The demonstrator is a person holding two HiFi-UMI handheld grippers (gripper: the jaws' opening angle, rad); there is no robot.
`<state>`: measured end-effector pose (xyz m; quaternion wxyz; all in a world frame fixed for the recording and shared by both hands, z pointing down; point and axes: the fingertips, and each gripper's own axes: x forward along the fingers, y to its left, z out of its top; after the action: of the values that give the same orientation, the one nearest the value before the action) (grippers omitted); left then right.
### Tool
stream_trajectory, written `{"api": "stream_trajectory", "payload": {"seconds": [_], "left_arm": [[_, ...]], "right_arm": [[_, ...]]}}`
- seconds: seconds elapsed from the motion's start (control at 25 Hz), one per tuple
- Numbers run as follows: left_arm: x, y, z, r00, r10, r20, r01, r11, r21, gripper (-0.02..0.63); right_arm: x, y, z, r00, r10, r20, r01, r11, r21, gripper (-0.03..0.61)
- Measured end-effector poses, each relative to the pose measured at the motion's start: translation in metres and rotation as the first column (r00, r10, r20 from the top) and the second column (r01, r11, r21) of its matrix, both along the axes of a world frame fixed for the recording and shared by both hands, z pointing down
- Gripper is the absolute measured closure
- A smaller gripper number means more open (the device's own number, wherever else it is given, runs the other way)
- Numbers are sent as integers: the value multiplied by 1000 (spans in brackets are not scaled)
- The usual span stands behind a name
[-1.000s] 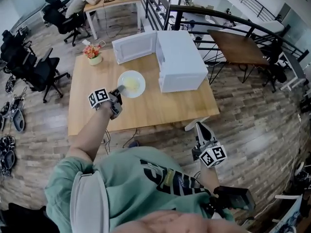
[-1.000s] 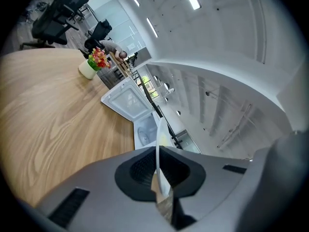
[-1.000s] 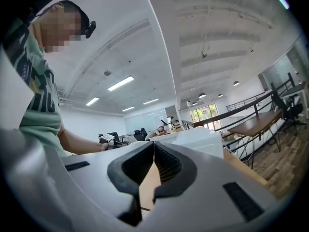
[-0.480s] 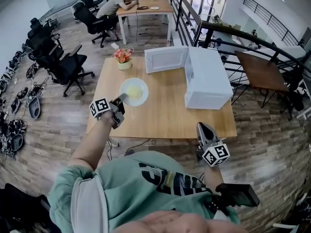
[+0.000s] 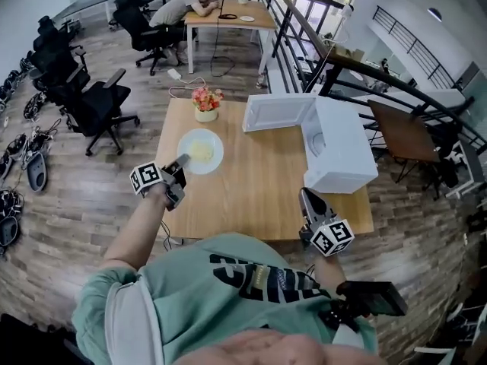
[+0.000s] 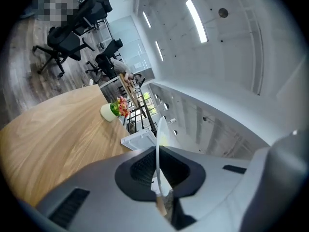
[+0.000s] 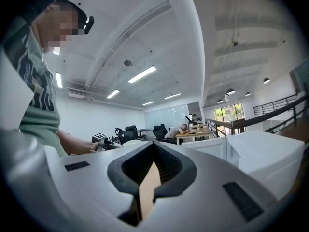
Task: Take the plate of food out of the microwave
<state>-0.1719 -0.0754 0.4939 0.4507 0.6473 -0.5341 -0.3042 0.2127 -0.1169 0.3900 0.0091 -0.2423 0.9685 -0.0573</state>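
Observation:
A white plate (image 5: 200,151) with yellow food sits over the left part of the wooden table (image 5: 259,188). My left gripper (image 5: 183,161) is shut on its near rim. In the left gripper view the plate's rim (image 6: 158,134) shows edge-on, pinched between the jaws of the left gripper (image 6: 157,153). The white microwave (image 5: 338,154) stands at the table's right, its door (image 5: 278,111) swung open toward the middle. My right gripper (image 5: 306,196) hovers at the table's near right edge, shut with nothing in it; its jaws (image 7: 153,146) meet over bare wood, and the microwave (image 7: 263,153) lies to its right.
A pot of flowers (image 5: 205,103) stands at the table's far left edge. Black office chairs (image 5: 95,105) crowd the floor to the left. A black railing (image 5: 304,44) runs behind the microwave, with a brown table (image 5: 403,135) beyond it. A person rests at a far desk (image 5: 228,10).
The plate, held by my left gripper, has moved left across the table, away from the microwave. Both grippers and the view have shifted; the right gripper stays shut and empty.

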Motion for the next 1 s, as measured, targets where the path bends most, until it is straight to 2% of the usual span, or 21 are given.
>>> {"api": "stream_trajectory", "payload": {"seconds": [0.16, 0.24, 0.36, 0.64, 0.8, 1.0], "left_arm": [[-53, -11, 8, 999, 28, -30, -27, 999, 31, 597], [-67, -8, 12, 997, 41, -63, -38, 998, 43, 597], [-78, 3, 21, 992, 60, -111, -57, 998, 22, 597], [-123, 33, 57, 983, -14, -181, 6, 999, -44, 597], [-138, 47, 62, 981, -97, -168, 88, 994, -59, 597], [-132, 58, 56, 971, -225, -77, 219, 972, -83, 597]], "right_arm": [[-71, -25, -4, 1000, -4, 0, 4, 1000, 0, 572], [-100, -27, -8, 1000, -25, -12, 25, 1000, -8, 572], [-132, -25, -10, 998, -42, -45, 41, 999, -25, 572], [-215, -42, -12, 986, -133, -98, 128, 990, -55, 572], [-242, -56, -4, 971, -218, -94, 211, 975, -75, 572], [-253, -83, 7, 928, -368, -61, 362, 928, -90, 572]]}}
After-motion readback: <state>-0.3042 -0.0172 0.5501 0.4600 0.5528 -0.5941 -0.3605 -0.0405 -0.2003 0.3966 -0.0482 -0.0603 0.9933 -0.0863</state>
